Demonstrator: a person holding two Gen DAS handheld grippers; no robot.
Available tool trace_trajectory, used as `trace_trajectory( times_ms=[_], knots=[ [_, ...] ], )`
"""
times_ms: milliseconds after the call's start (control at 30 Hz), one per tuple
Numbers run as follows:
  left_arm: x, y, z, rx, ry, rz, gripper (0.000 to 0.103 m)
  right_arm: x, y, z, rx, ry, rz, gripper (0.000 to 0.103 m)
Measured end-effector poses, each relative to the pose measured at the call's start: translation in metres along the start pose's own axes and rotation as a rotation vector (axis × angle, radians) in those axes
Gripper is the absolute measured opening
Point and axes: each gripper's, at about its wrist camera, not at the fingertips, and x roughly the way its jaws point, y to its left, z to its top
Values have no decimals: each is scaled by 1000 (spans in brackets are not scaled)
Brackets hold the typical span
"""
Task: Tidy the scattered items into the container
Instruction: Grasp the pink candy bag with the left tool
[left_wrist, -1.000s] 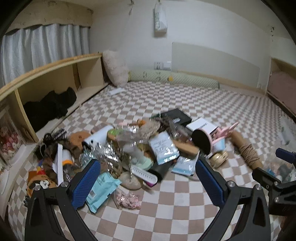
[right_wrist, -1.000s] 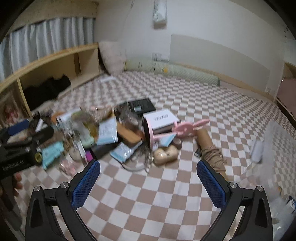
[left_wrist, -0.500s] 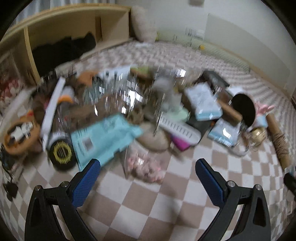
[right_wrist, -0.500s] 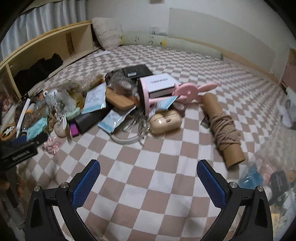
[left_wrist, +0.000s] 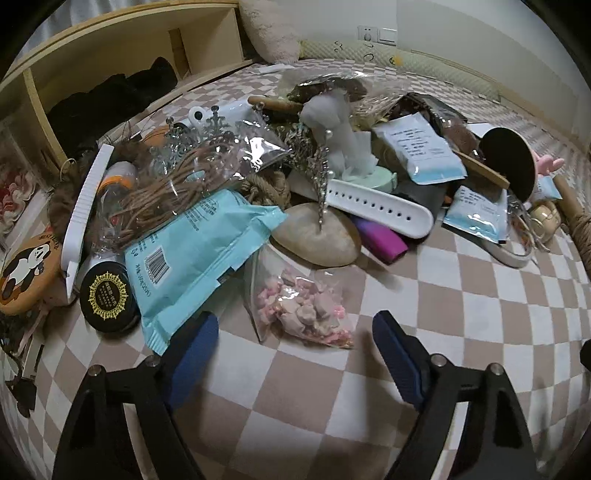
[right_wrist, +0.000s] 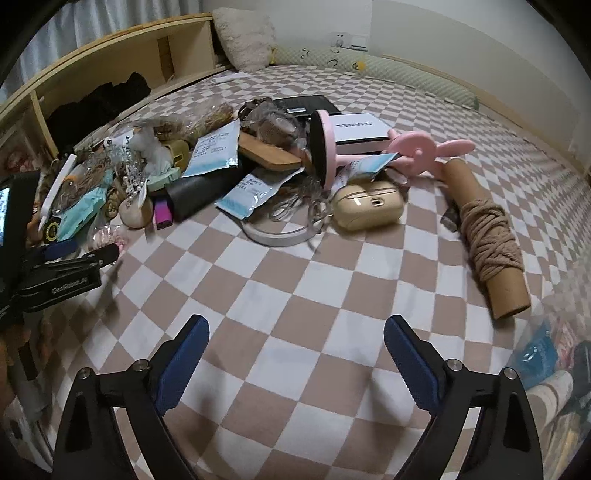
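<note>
A heap of scattered items lies on a checkered mat. In the left wrist view my left gripper (left_wrist: 295, 332) is open and empty, low over the mat, its fingertips on either side of a clear bag of pink bits (left_wrist: 301, 304). A teal packet (left_wrist: 192, 251), a tan stone (left_wrist: 317, 236) and a black round tin (left_wrist: 106, 295) lie close by. My right gripper (right_wrist: 293, 339) is open and empty over bare mat. Ahead of it lie a beige earbud case (right_wrist: 367, 210), a cardboard tube wound with rope (right_wrist: 487, 236) and a pink mirror (right_wrist: 323, 147). A clear container edge (right_wrist: 554, 350) shows at the lower right.
A wooden shelf (left_wrist: 110, 66) with dark clothes runs along the left. A fluffy pillow (right_wrist: 245, 38) and a green bolster (right_wrist: 388, 70) lie at the far wall. The left gripper (right_wrist: 70, 266) shows at the left edge of the right wrist view.
My left gripper has dropped and moved forward to the bag of pink bits. My right gripper has lowered and come closer to the mat in front of the earbud case.
</note>
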Motion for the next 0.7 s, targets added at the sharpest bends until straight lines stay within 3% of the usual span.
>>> trace_trajectory(
  times_ms=[267, 367, 600, 700],
  knots=[
    [8, 7, 0, -16, -7, -21, 61, 9, -6, 0, 56, -12, 33, 96],
    [6, 9, -1, -22, -8, -56, 45, 13, -11, -1, 87, -13, 48, 96],
    [-3, 17, -8, -29, -9, -120, 34, 20, -14, -5, 125, -12, 66, 73],
    [-8, 24, -12, -41, -5, -132, 33, 24, -8, -5, 107, -12, 72, 73]
  ],
)
